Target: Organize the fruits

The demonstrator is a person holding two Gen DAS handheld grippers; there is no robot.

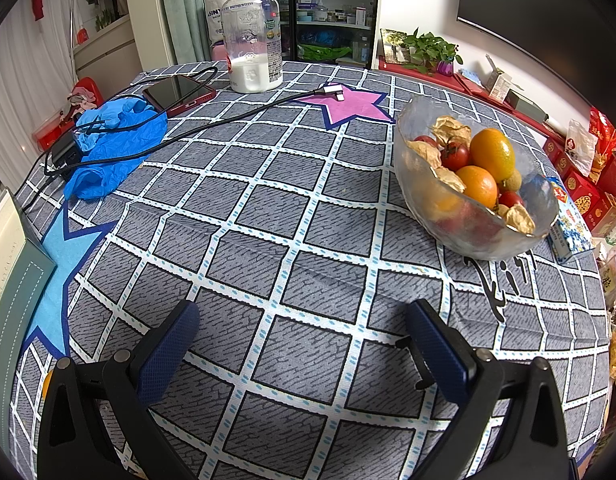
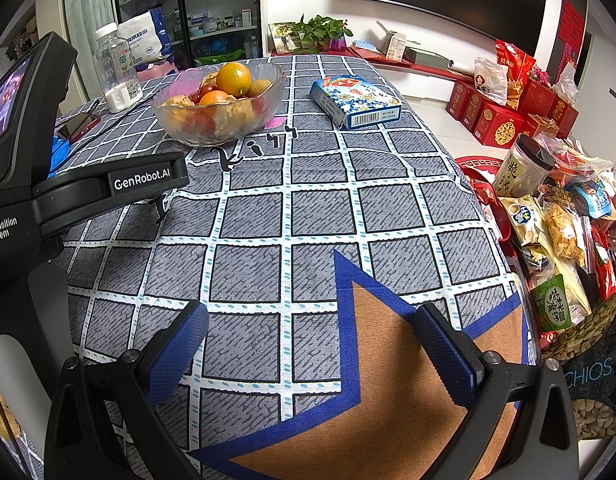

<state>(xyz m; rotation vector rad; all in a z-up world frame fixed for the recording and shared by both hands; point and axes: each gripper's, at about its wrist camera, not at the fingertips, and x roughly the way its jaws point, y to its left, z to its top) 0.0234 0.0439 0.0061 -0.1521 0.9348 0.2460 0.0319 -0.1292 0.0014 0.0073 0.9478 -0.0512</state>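
Note:
A clear glass bowl (image 1: 424, 200) (image 2: 176, 122) stands on the checked tablecloth, holding oranges (image 1: 491, 152) (image 2: 233, 77), cherry tomatoes (image 1: 454, 155), a longan (image 2: 260, 87) and papery husked fruits (image 1: 452, 130). My left gripper (image 1: 304, 314) hovers low over the cloth, short of the bowl and to its left, open with nothing between its blue pads. My right gripper (image 2: 312, 316) is open too, empty, over a brown star patch near the table's front right. The left gripper's black body (image 2: 88, 192) shows at the left of the right wrist view.
A plastic bottle (image 1: 250, 36) with white powder, a red phone (image 1: 178, 92), a black cable (image 1: 212, 120) and blue gloves (image 1: 112, 148) lie at the far left. A blue carton (image 2: 354, 100) sits right of the bowl. Snack bags (image 2: 560, 224) and red boxes (image 2: 504, 120) crowd past the right edge.

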